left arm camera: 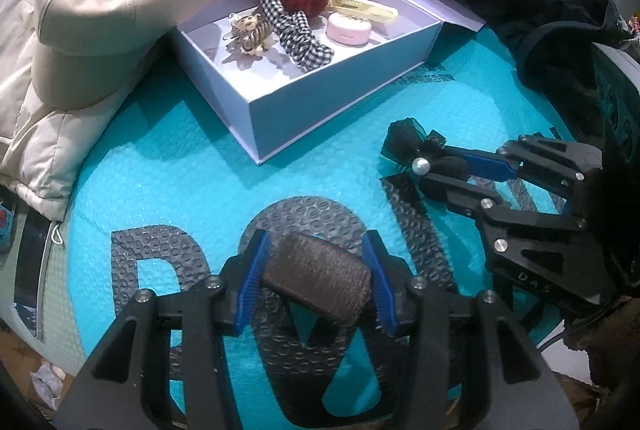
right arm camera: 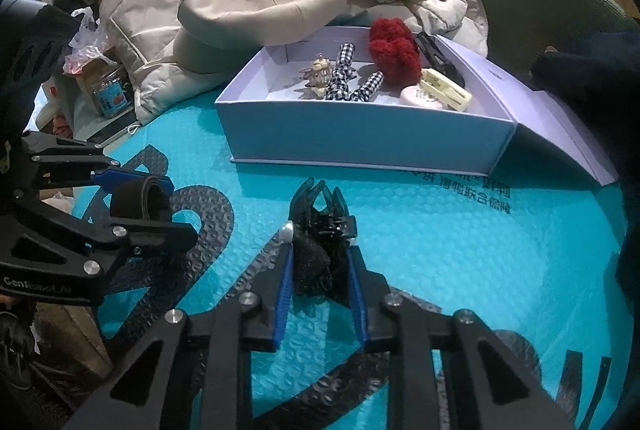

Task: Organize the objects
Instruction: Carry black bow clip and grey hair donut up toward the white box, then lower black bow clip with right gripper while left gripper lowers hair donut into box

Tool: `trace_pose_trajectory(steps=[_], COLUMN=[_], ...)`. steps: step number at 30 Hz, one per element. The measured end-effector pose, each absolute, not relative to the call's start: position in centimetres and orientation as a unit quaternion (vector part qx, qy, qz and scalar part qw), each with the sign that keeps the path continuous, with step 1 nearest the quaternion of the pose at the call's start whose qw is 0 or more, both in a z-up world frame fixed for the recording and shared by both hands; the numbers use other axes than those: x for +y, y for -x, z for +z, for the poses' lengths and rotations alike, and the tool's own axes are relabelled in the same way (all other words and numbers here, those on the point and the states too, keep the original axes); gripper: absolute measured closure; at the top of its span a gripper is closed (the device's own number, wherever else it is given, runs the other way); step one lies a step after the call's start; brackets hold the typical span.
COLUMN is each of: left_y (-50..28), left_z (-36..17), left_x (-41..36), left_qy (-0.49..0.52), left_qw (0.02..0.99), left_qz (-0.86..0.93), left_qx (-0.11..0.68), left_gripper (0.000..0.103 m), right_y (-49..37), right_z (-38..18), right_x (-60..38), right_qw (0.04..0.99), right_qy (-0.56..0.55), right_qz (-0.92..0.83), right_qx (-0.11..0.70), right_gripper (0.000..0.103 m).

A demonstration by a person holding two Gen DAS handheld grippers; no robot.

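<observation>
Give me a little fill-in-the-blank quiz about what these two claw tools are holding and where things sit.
1. The left gripper is shut on a ____ pad.
2. The right gripper holds a black bow with a ____ bead.
3. The red pom-poms lie inside the ____ box.

Missing words: brown; pearl; lavender

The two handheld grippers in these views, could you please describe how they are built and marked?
Both are the same build. The left gripper and right gripper have matte black angular frames with triangular cut-outs and silver round screw heads. Each finger carries a ribbed blue pad. White lettering marks the bodies, partly legible as "GenRobot" on the left one. No sleeves show.
</observation>
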State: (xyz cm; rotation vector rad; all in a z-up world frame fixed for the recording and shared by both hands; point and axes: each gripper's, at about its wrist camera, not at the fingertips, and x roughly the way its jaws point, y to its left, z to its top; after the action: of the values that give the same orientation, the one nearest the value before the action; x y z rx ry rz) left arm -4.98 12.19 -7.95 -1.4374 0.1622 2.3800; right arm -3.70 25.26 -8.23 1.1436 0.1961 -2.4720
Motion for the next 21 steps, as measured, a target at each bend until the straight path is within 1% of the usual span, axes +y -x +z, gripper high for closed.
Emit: trace_pose_trajectory(steps=[9, 21], left_y=[5.7, 7.3], left_z=[-6.5, -2.7], left_x=[13.5, 15.0], left_qy=[0.505, 0.48], left_qw=[0.181, 0.182], left_qz=[0.842, 0.857], left_qx=[0.048, 0.045], left_gripper=[0.057, 0.057], right_y=[3.4, 2.9], right_z=[-6.1, -2.0], right_x=[26.5, 27.6], right_qw=[0.208, 0.22], right_qy=[-0.403, -0.38], right_qz=[-0.887, -0.893], right_qx=[0.085, 0.104], right_gripper=[0.079, 0.079])
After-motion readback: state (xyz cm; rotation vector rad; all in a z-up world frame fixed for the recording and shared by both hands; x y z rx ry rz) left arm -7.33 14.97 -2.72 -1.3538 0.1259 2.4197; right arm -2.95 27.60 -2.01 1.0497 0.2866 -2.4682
